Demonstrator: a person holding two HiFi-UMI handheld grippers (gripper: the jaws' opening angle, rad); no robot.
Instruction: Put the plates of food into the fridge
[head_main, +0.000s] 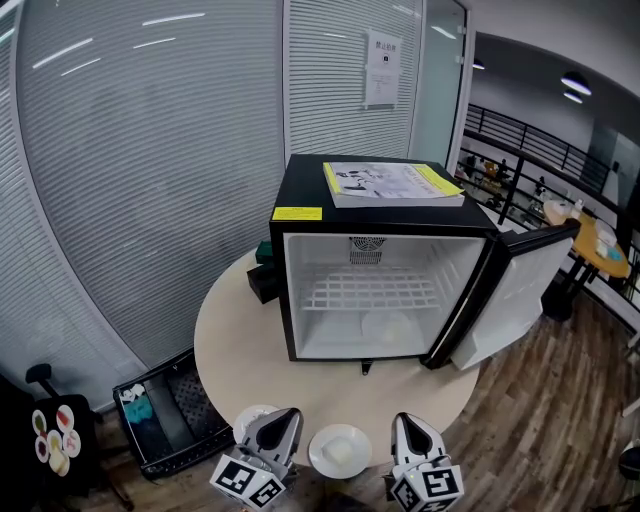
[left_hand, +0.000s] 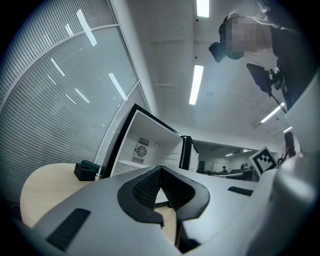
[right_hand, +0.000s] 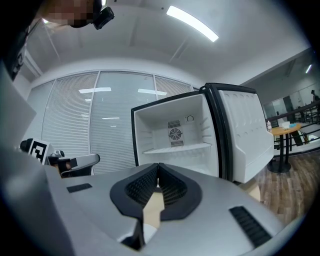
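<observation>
A white plate with pale food (head_main: 340, 450) sits at the near edge of the round table (head_main: 235, 330), between my two grippers. A second white plate (head_main: 248, 418) lies partly hidden behind my left gripper (head_main: 285, 415). The black mini fridge (head_main: 300, 290) stands open on the table, its door (head_main: 520, 290) swung to the right. A pale round shape (head_main: 390, 326) rests on the fridge floor under the wire shelf (head_main: 370, 290). My left gripper (left_hand: 160, 168) is shut with nothing in it. My right gripper (head_main: 405, 420) (right_hand: 158, 165) is also shut and empty, right of the near plate.
A yellow-and-white booklet (head_main: 390, 183) lies on top of the fridge. A black box (head_main: 264, 284) and a green object (head_main: 263, 250) sit on the table left of the fridge. A dark crate (head_main: 170, 415) stands on the floor at the left.
</observation>
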